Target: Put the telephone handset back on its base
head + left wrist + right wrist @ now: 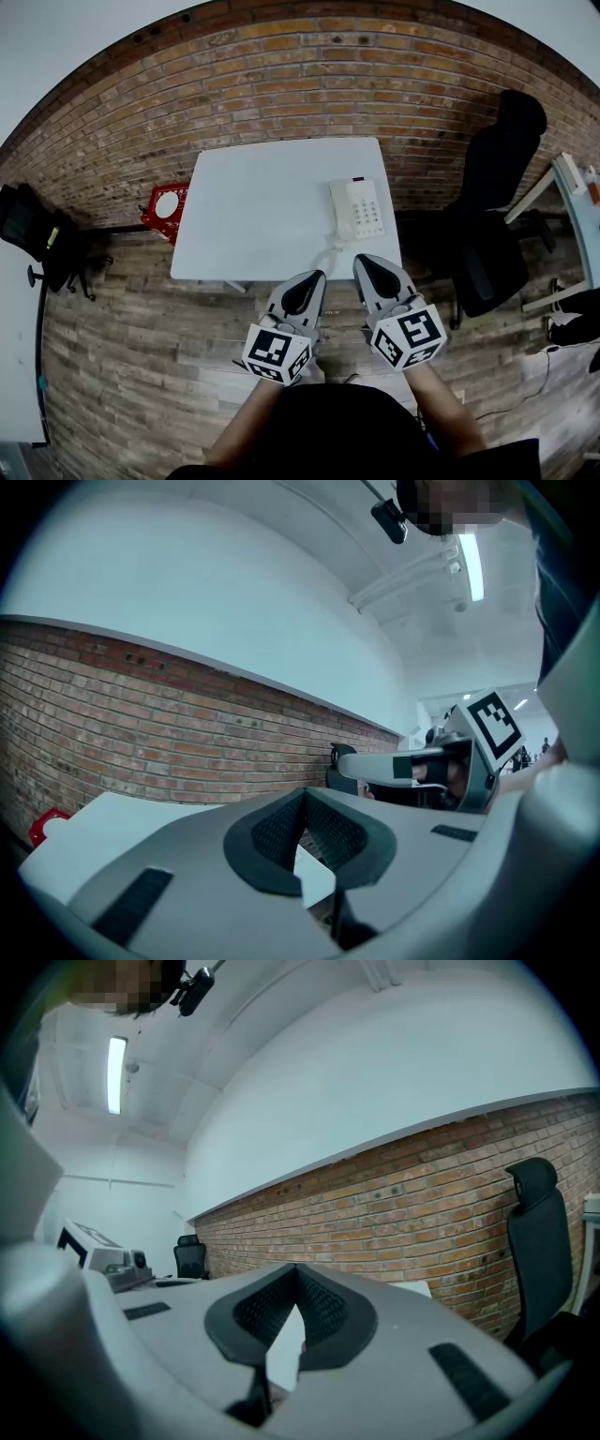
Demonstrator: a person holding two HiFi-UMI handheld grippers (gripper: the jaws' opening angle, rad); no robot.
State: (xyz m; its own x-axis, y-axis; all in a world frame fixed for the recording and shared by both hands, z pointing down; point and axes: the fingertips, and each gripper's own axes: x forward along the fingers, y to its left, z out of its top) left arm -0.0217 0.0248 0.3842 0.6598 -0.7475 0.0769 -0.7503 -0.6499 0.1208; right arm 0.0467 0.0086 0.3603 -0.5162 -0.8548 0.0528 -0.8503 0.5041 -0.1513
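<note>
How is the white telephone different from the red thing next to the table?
The telephone is white; the red thing is red with a round white patch. The telephone lies on the table, near its right edge; the red thing sits low, off the table's left side, by the brick wall. The telephone has rows of buttons; the red thing shows none. Both are smaller than the table.

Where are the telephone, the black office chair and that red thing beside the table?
telephone (367,211), head view: on its keypad.
black office chair (489,173), head view: on its backrest.
red thing (154,223), head view: on its red frame.
</note>
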